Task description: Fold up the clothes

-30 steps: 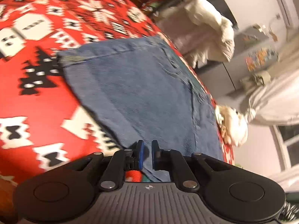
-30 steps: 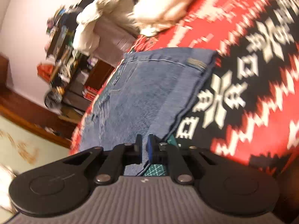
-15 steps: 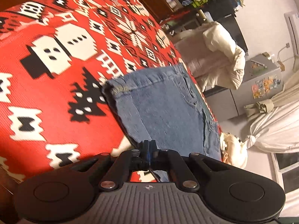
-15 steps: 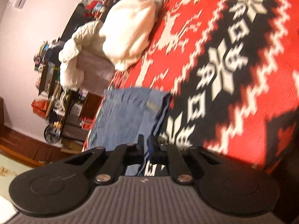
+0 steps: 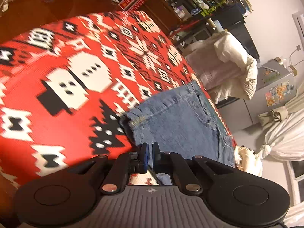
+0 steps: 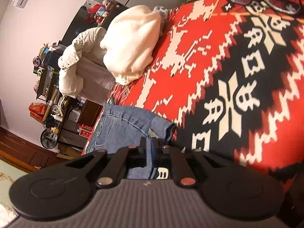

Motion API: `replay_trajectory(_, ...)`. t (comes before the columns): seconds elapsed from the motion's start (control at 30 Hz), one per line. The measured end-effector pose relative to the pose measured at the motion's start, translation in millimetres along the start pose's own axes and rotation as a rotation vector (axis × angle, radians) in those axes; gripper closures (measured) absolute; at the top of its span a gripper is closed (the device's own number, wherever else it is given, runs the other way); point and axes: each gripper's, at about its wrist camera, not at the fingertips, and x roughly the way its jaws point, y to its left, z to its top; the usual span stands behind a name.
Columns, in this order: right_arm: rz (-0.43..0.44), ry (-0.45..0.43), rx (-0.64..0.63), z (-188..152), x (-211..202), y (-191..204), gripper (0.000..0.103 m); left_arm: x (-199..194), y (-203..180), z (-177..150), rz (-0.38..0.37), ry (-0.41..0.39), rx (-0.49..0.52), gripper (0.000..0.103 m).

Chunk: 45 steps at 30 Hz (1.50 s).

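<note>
- jeans: blue denim, matt, stitched seams
- blanket: red knitted cloth, ribbed
- left gripper: matt black plastic
- floor: glossy wood

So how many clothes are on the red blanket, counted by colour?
Blue: 1, the jeans
Cream: 1, the fluffy garment
Total: 2 on the blanket

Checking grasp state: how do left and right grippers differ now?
Left gripper: jaws slightly parted, nothing between them, above the jeans' near edge. Right gripper: jaws also narrow, but denim sits between them and the jeans bunch up ahead. Shared: both point at the jeans on the red blanket.
</note>
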Motion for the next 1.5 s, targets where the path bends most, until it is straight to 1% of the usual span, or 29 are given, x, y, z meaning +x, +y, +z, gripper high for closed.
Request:
replay_trajectory(0.23, -0.002, 0.017, -0.024, -8, -13, -1, 0.096, -15, 10, 13, 0.031, -0.058, -0.017, 0.098)
replay_trajectory(0.33, 0.008, 0.022, -0.019, -11, -16, -1, 0.096, -17, 10, 17, 0.046, -0.074, -0.006, 0.09)
replay_trajectory(0.4, 0.016, 0.022, -0.014, -13, -17, -1, 0.096, -17, 11, 19, 0.047, -0.083, -0.013, 0.078)
replay_trajectory(0.5, 0.023, 0.022, -0.009, -13, -19, -1, 0.096, -17, 17, 21, 0.023, -0.09, -0.063, 0.074)
replay_trajectory(0.57, 0.023, 0.022, -0.007, -13, -19, -1, 0.096, -15, 19, 22, 0.023, -0.092, -0.078, 0.072)
replay_trajectory(0.7, 0.029, 0.021, -0.001, -12, -22, -2, 0.096, -8, 18, 22, 0.012, -0.08, -0.08, 0.072)
replay_trajectory(0.83, 0.028, 0.022, 0.005, -13, -24, -3, 0.096, -2, 16, 22, 0.006, -0.094, -0.039, 0.072)
replay_trajectory(0.87, 0.028, 0.023, 0.005, -13, -24, -4, 0.096, -2, 15, 22, 0.01, -0.097, -0.023, 0.073)
replay_trajectory(0.9, 0.028, 0.024, 0.006, -13, -25, -4, 0.096, -1, 14, 22, 0.014, -0.1, -0.004, 0.076)
replay_trajectory(0.93, 0.027, 0.025, 0.006, -14, -25, -4, 0.096, -1, 12, 21, 0.026, -0.101, 0.023, 0.078)
replay_trajectory(1.0, 0.027, 0.028, 0.009, -15, -25, -5, 0.096, 0, 5, 19, 0.066, -0.103, 0.094, 0.087)
replay_trajectory(1.13, 0.025, 0.037, 0.013, -17, -23, -6, 0.096, 4, -12, 13, 0.147, -0.109, 0.237, 0.088)
replay_trajectory(1.23, 0.025, 0.043, 0.012, -19, -22, -5, 0.096, 7, -22, 8, 0.204, -0.124, 0.329, 0.094)
replay_trajectory(1.27, 0.025, 0.045, 0.009, -19, -22, -5, 0.096, 8, -25, 6, 0.222, -0.133, 0.345, 0.095)
replay_trajectory(1.4, 0.023, 0.046, -0.006, -18, -24, 0, 0.096, 5, -32, 6, 0.264, -0.176, 0.347, 0.097)
replay_trajectory(1.5, 0.022, 0.043, -0.026, -14, -27, 4, 0.096, -4, -38, 13, 0.268, -0.225, 0.351, 0.097)
